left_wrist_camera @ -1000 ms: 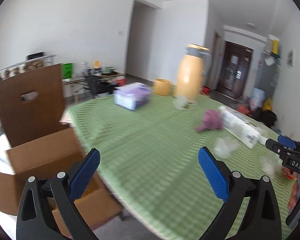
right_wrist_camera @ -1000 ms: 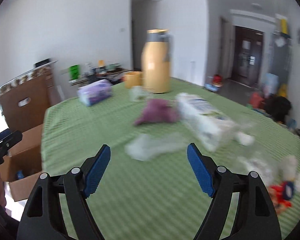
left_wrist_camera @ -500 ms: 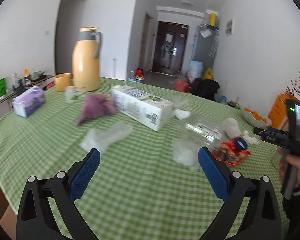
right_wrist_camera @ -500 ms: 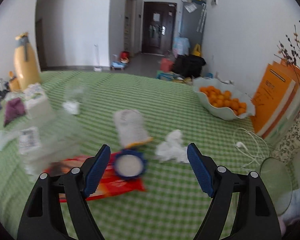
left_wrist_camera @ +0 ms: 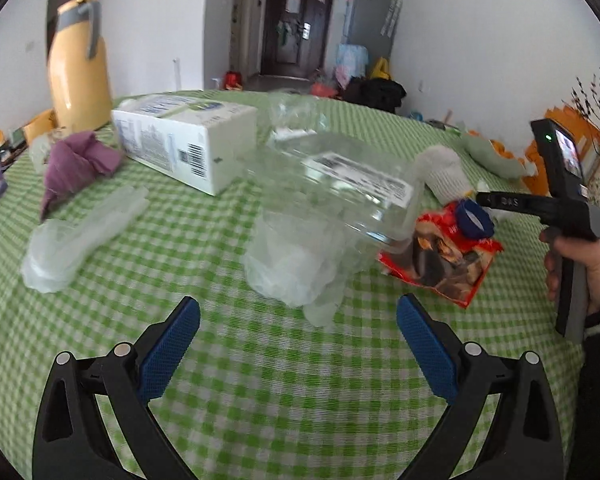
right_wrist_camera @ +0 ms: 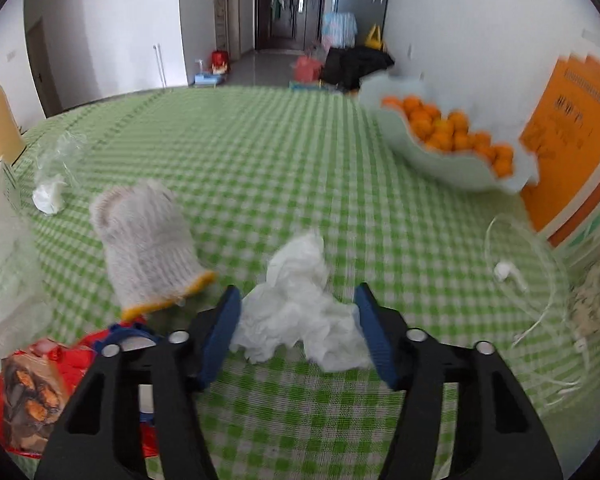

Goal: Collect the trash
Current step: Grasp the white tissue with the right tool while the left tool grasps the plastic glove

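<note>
The right hand-held gripper (right_wrist_camera: 296, 320) is closing, half-wide, around a crumpled white tissue (right_wrist_camera: 300, 300) lying near on the green-checked bench (right_wrist_camera: 300, 160), pads not yet pressing. The left hand-held gripper (left_wrist_camera: 298, 320) is hovering wide and empty before a clear plastic bag (left_wrist_camera: 296, 264); next, the tissue likely needs pinching and lifting.

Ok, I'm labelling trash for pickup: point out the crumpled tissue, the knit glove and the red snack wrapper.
crumpled tissue (right_wrist_camera: 300, 312), right wrist view, on its bunched white middle.
knit glove (right_wrist_camera: 146, 246), right wrist view, on its grey knit body.
red snack wrapper (left_wrist_camera: 446, 258), left wrist view, on its printed front.
</note>
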The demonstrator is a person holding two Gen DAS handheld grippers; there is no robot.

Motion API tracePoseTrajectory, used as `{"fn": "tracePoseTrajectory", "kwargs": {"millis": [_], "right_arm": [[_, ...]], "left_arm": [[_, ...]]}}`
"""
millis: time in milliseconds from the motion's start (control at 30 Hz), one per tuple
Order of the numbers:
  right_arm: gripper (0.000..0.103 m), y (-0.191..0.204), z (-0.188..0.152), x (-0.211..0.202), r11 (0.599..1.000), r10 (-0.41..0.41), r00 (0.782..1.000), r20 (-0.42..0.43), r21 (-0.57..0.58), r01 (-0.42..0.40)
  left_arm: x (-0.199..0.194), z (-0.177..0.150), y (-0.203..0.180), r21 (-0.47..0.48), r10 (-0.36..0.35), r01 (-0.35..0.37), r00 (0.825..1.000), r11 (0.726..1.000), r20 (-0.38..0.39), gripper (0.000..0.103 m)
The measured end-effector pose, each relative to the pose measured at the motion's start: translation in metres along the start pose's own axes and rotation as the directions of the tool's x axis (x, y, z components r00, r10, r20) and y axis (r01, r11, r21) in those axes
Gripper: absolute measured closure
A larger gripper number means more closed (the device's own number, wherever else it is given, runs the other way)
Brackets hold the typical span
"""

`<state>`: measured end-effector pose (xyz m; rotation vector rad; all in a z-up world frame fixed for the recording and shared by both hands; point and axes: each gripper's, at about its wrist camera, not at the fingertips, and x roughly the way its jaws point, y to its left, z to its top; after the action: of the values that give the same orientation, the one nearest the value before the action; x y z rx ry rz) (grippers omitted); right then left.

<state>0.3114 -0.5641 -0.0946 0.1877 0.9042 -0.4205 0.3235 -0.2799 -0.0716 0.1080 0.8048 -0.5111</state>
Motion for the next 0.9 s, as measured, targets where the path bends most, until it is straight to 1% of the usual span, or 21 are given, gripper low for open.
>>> {"fn": "tracePoseTrajectory", "kwargs": {"millis": [33, 67, 100, 133, 200, 267, 300, 367, 433, 467, 533, 567, 633, 667, 700, 733, 767, 800, 833, 867, 900], "right_arm": [[0.054, -0.002, -0.002, 0.004, 1.000, 0.022, 1.000, -0.015, 0.012, -0.022], [0.061, -0.005, -0.003, 0.005, 0.998, 0.050, 0.999, -0.007, 0.029, -0.050], [0.078, -0.005, -0.003, 0.005, 0.999, 0.042, 0.999, -0.006, 0.024, -0.042], [0.084, -0.004, -0.003, 0.004, 0.999, 0.049, 0.999, -0.007, 0.021, -0.049], [0.087, -0.002, -0.002, 0.000, 0.998, 0.065, 0.998, 0.000, 0.015, -0.065], [0.087, 0.000, -0.001, -0.008, 0.997, 0.078, 0.997, 0.019, 0.013, -0.079], [0.087, 0.000, 0.001, -0.013, 0.997, 0.081, 0.996, 0.035, 0.017, -0.081], [0.087, -0.003, 0.004, -0.024, 0.996, 0.080, 0.994, 0.068, 0.023, -0.082], [0.087, -0.006, 0.009, -0.035, 0.994, 0.098, 0.990, 0.104, 0.042, -0.103], [0.087, -0.007, 0.010, -0.038, 0.993, 0.099, 0.988, 0.116, 0.044, -0.105], [0.087, -0.008, 0.012, -0.045, 0.992, 0.109, 0.985, 0.136, 0.047, -0.117], [0.087, -0.008, 0.013, -0.048, 0.991, 0.115, 0.983, 0.146, 0.048, -0.123], [0.087, -0.007, 0.015, -0.055, 0.991, 0.117, 0.980, 0.161, 0.042, -0.125], [0.087, -0.004, 0.015, -0.060, 0.991, 0.121, 0.978, 0.168, 0.037, -0.129], [0.087, 0.000, 0.015, -0.063, 0.990, 0.131, 0.975, 0.180, 0.030, -0.139], [0.087, 0.003, 0.016, -0.064, 0.989, 0.141, 0.972, 0.187, 0.021, -0.147], [0.087, 0.005, 0.018, -0.065, 0.988, 0.146, 0.971, 0.191, 0.013, -0.151], [0.087, 0.010, 0.018, -0.068, 0.988, 0.151, 0.968, 0.199, 0.003, -0.155], [0.087, 0.013, 0.018, -0.071, 0.987, 0.156, 0.966, 0.208, -0.007, -0.158], [0.087, 0.019, 0.019, -0.076, 0.986, 0.164, 0.962, 0.220, -0.019, -0.164], [0.087, 0.024, 0.019, -0.082, 0.985, 0.174, 0.957, 0.231, -0.030, -0.172]], "left_arm": [[0.004, 0.000, -0.004, 0.014, 0.005, -0.005, 1.000, 1.000, -0.004, 0.008], [0.006, 0.001, -0.007, 0.019, 0.009, -0.009, 1.000, 1.000, -0.010, 0.008], [0.008, 0.001, -0.011, 0.024, -0.002, 0.002, 1.000, 1.000, -0.020, 0.008], [0.009, 0.000, -0.014, 0.034, -0.007, 0.008, 1.000, 0.999, -0.016, 0.008], [0.006, -0.001, -0.014, 0.057, 0.035, -0.036, 0.999, 0.998, 0.016, 0.008], [0.005, -0.001, -0.004, 0.070, 0.112, -0.114, 0.993, 0.991, 0.030, 0.008], [0.007, 0.000, 0.008, 0.058, 0.154, -0.155, 0.988, 0.986, 0.024, 0.008], [0.006, 0.004, 0.037, -0.001, 0.200, -0.200, 0.980, 0.980, 0.022, 0.008], [0.005, 0.010, 0.075, -0.078, 0.291, -0.289, 0.957, 0.954, 0.017, 0.008], [0.003, 0.013, 0.088, -0.095, 0.326, -0.323, 0.945, 0.942, 0.016, 0.008], [0.003, 0.020, 0.117, -0.106, 0.406, -0.402, 0.914, 0.910, 0.020, 0.008], [0.009, 0.024, 0.134, -0.108, 0.457, -0.454, 0.890, 0.884, -0.003, 0.008], [0.020, 0.027, 0.158, -0.126, 0.505, -0.508, 0.861, 0.852, -0.053, 0.008], [0.027, 0.028, 0.172, -0.147, 0.506, -0.516, 0.857, 0.844, -0.101, 0.008], [0.032, 0.027, 0.182, -0.166, 0.487, -0.504, 0.863, 0.847, -0.136, 0.008], [0.034, 0.025, 0.189, -0.186, 0.470, -0.492, 0.869, 0.850, -0.153, 0.022], [0.033, 0.024, 0.195, -0.224, 0.435, -0.460, 0.887, 0.859, -0.156, 0.048], [0.028, 0.024, 0.200, -0.266, 0.424, -0.449, 0.893, 0.853, -0.149, 0.067], [0.023, 0.026, 0.201, -0.276, 0.428, -0.454, 0.891, 0.847, -0.151, 0.081], [0.017, 0.027, 0.200, -0.273, 0.423, -0.447, 0.895, 0.852, -0.144, 0.086], [0.011, 0.029, 0.199, -0.277, 0.416, -0.436, 0.900, 0.856, -0.131, 0.087]]}}
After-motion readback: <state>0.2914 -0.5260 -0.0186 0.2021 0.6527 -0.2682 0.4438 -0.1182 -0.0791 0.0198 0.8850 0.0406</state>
